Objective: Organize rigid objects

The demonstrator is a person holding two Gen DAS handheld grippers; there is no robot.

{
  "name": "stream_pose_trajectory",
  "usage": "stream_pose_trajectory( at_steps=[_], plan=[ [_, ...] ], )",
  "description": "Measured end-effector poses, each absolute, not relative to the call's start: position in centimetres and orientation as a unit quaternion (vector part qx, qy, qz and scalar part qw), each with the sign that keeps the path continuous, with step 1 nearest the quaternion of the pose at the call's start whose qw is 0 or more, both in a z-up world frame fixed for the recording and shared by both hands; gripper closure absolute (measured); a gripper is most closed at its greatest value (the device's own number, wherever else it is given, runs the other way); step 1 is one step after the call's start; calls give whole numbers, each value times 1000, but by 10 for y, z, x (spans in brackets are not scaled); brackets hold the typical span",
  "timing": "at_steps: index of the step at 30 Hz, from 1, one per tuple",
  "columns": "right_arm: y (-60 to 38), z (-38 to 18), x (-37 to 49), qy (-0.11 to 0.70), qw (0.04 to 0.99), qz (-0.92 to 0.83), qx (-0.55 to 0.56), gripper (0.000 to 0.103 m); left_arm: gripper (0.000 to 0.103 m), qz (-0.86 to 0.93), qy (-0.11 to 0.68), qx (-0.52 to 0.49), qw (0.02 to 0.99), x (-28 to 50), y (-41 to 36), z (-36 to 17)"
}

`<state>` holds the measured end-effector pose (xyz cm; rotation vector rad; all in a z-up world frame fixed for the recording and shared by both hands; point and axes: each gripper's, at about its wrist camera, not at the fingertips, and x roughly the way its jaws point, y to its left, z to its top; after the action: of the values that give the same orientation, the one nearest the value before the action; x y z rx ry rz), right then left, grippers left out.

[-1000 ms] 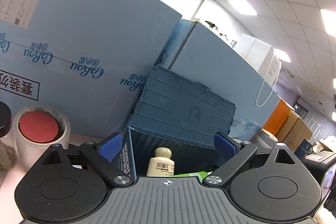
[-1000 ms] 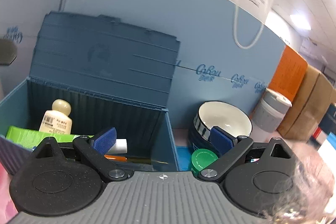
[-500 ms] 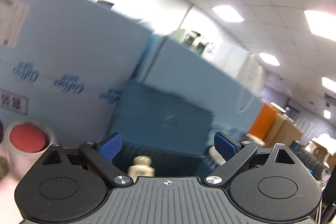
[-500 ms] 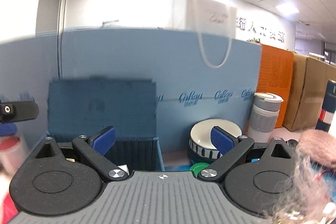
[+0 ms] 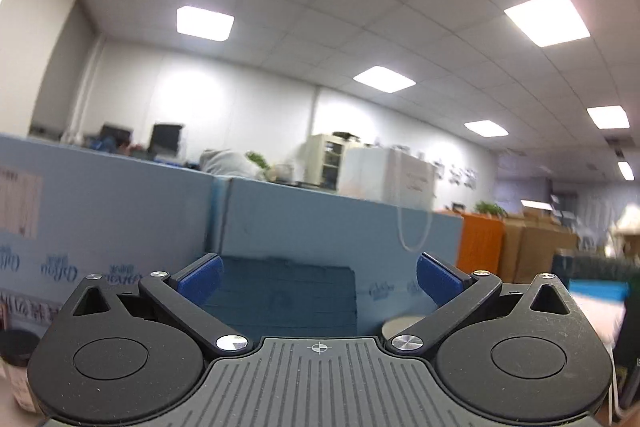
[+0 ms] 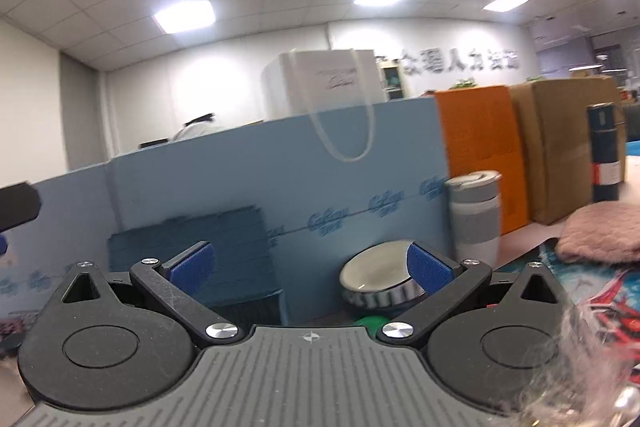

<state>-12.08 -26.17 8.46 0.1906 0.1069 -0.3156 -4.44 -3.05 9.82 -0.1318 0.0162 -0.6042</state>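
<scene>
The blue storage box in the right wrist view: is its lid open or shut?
Open. The lid stands upright against the blue board, behind the blue storage box.

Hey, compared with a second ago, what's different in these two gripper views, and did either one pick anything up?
Both grippers tilted upward and drew back: ceiling now fills each view, and the blue storage crate has sunk low, its contents out of sight. Nothing was picked up or released. The left gripper and right gripper keep their jaws wide open and empty. The bowl and grey tumbler stay beside the crate.
</scene>
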Motion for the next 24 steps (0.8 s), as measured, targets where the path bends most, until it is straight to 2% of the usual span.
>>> stream_pose_trajectory(
  at_steps=[6,11,13,18,21,24],
  plan=[
    [-243,64,-119,57,989,-117,70,0,0,-277,13,-49,960,-48,-28,68],
    [-232,47,-105,82,988,-127,40,0,0,-201,-34,-82,976,-46,-18,38],
    [-229,40,-101,78,988,-131,31,0,0,-190,-41,-92,977,-39,-14,31],
    [-230,24,-84,68,992,-100,41,0,0,-179,2,-76,981,-14,-8,16],
    [-230,20,-74,70,992,-92,43,0,0,-77,-11,-66,995,-13,-7,7],
    [-222,17,-77,38,994,-102,23,0,0,-58,-29,-62,996,-14,-9,3]
  ],
)
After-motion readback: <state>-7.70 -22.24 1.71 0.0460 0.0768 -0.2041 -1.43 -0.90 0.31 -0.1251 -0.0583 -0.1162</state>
